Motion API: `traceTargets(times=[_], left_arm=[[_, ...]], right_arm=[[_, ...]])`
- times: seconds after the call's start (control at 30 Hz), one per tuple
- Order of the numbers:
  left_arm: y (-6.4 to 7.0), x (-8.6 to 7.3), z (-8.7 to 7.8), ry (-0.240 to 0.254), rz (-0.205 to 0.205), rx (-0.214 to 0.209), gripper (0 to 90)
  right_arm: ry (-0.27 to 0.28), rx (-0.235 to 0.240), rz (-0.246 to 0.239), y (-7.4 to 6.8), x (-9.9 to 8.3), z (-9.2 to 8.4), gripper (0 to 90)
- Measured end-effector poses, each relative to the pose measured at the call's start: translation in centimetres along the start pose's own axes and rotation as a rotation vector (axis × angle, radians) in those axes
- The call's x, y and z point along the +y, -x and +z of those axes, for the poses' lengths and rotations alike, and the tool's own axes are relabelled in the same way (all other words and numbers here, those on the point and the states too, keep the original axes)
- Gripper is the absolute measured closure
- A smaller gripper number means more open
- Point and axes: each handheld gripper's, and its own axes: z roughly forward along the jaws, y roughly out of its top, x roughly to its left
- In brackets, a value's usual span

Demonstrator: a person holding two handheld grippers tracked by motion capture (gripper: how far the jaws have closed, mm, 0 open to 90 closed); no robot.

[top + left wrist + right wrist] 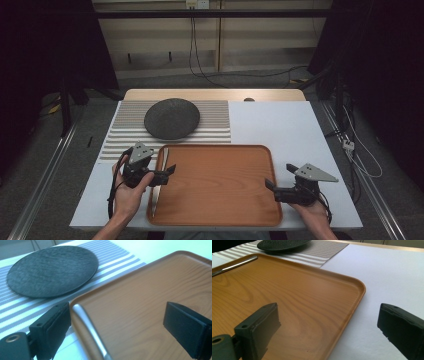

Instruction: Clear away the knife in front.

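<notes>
Both grippers at the tray's near edges, jaws apart, holding nothing.

Left gripper (169,171): jaws spread wide and straddling the tray's (215,220) left rim, one jaw outside over the striped mat (15,312), the other over the wood; a metal utensil (88,327) lies along that rim between them. Right gripper (271,186): jaws likewise spread, straddling the right rim, one over the tray (287,290), one over the white table (387,272). Beyond the left jaws, well apart, a dark round plate (172,118) rests on the mat (215,120), behind the tray's far edge.
</notes>
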Motion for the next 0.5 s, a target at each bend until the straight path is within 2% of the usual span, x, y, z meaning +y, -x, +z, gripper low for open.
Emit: traceTargets(times=[0.27,0.5], left_arm=[[-0.8,-1.4,-0.9,-0.016,-0.002,0.036,7.8],[-1.3,-2.8,-1.2,-0.019,-0.037,0.051,7.8]], right_arm=[[0.002,-0.008,0.002,0.0,-0.1,-0.2,3.5],[0.002,-0.01,0.004,0.0,-0.1,-0.3,3.6]])
